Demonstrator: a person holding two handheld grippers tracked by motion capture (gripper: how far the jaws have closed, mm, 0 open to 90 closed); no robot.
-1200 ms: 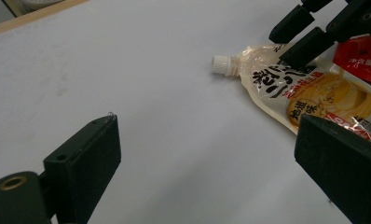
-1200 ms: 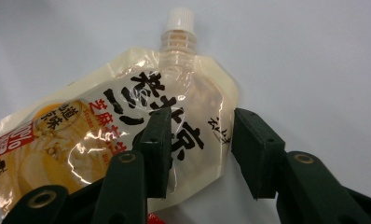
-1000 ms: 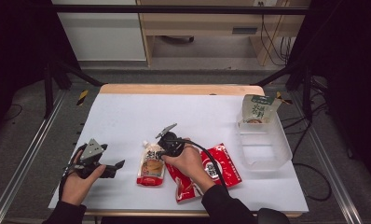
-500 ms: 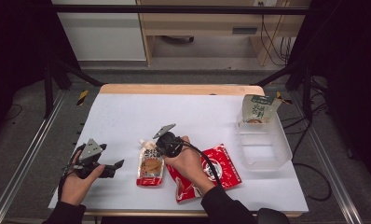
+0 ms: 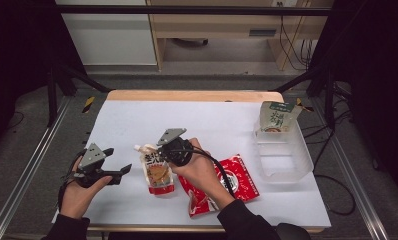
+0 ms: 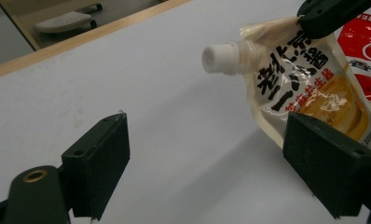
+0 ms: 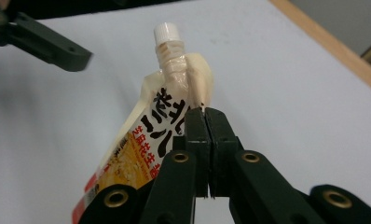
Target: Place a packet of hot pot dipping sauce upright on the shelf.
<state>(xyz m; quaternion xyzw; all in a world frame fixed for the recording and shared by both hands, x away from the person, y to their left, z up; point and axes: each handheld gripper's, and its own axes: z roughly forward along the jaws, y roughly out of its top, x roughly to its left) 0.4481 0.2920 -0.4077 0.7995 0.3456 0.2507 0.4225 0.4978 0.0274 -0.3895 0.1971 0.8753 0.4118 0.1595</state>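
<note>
A cream and orange spout pouch [image 5: 158, 176] with a white cap lies left of the table's middle, its top end lifted. My right gripper [image 5: 154, 156] is shut on the pouch's upper corner, just beside the spout; the right gripper view shows the jaws [image 7: 204, 114] pinched together on the pouch [image 7: 137, 154]. My left gripper [image 5: 118, 161] hovers to the left of the pouch, open. Its jaws have just been closing a little. In the left gripper view [image 6: 221, 158] the pouch [image 6: 305, 84] hangs ahead, near the right jaw, with no pad pressing on it.
Two red packets [image 5: 234, 175] lie under and right of my right hand. A clear plastic tub [image 5: 287, 162] stands at the table's right, a green and white pouch [image 5: 277, 117] leaning at its far end. The white table [image 5: 212, 122] has a wooden far edge.
My right gripper has shut on the pouch's top corner and risen, lifting the spout end off the table. My left hand has come up slightly.
</note>
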